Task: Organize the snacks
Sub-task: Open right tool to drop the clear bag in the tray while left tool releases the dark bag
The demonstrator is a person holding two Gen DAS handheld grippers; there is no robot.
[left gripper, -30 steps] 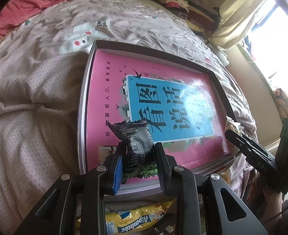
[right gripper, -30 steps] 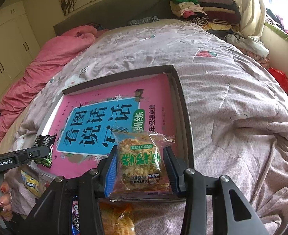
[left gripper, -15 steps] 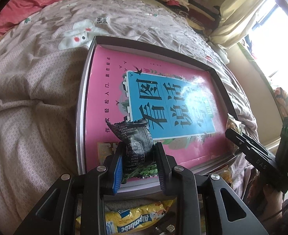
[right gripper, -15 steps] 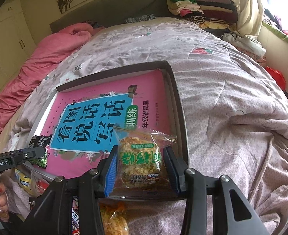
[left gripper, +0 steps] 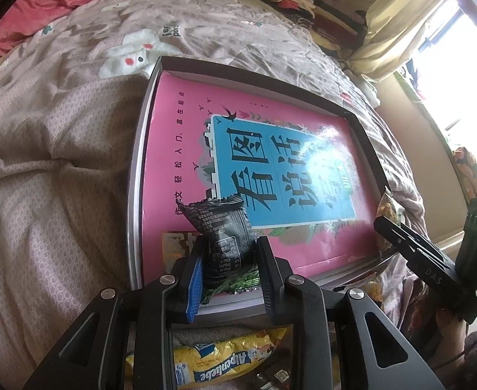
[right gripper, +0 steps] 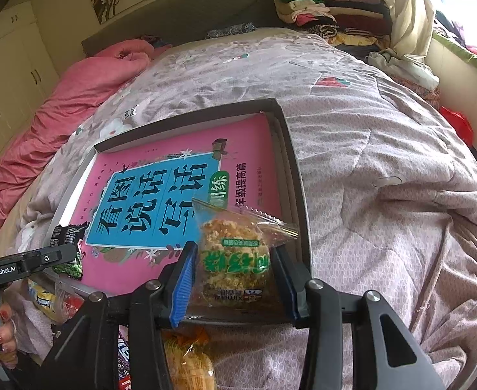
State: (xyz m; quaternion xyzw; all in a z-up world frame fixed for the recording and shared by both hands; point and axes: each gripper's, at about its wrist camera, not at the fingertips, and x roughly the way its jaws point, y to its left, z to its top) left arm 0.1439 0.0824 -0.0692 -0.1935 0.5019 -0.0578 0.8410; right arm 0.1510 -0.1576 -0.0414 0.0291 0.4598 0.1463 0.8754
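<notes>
A shallow dark tray (left gripper: 365, 149) lined with a pink book cover (left gripper: 186, 149) is spread on the quilted bed (left gripper: 53, 162), and both snacks are judged to be bound for it. The clear packet of golden cake (right gripper: 235, 260) is clamped between the fingers of the right gripper (right gripper: 233, 279) over the tray's near right corner, while the smaller black packet (left gripper: 222, 237) is pinched tightly by the left gripper (left gripper: 228, 279) above the near left edge. Each packet is best lowered flat onto the cover and released only once supported, well apart from the other.
</notes>
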